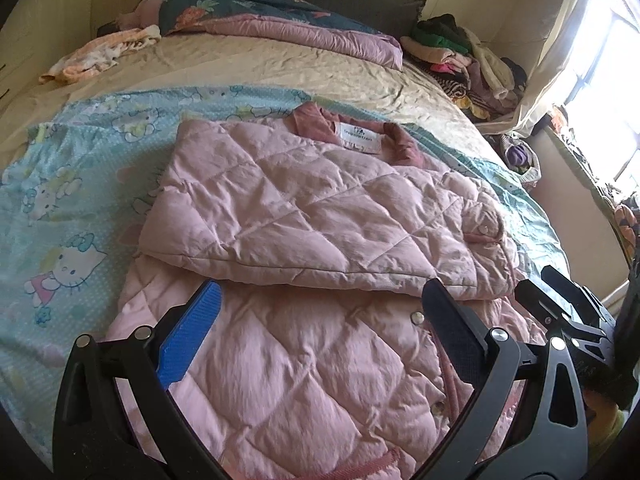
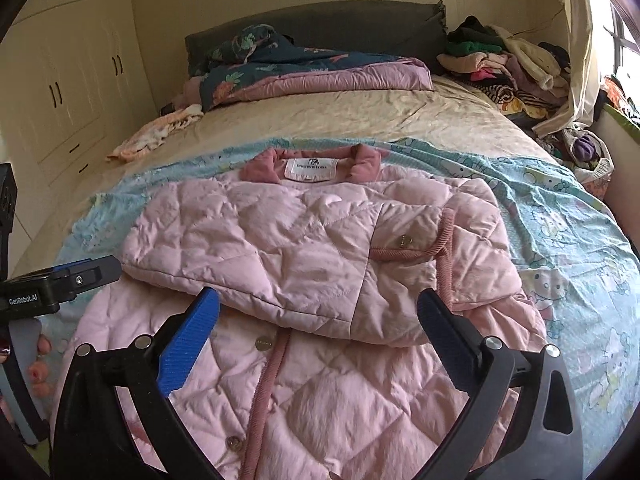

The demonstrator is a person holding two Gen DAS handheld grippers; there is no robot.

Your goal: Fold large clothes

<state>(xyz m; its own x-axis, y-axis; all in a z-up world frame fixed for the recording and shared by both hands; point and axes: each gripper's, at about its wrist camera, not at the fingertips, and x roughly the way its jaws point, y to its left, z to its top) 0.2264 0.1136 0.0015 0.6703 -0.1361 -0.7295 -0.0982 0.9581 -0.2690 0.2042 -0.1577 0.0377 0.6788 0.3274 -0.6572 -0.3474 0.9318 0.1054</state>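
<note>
One bed, cartoon sheet, cream wardrobes

Cartoon-print sheet on bed, floral quilt by headboard, clothes heap, cream wardrobe

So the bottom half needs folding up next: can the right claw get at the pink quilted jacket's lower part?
Probably yes. The right claw stands open just above the pink quilted jacket, with nothing lying between.
</note>
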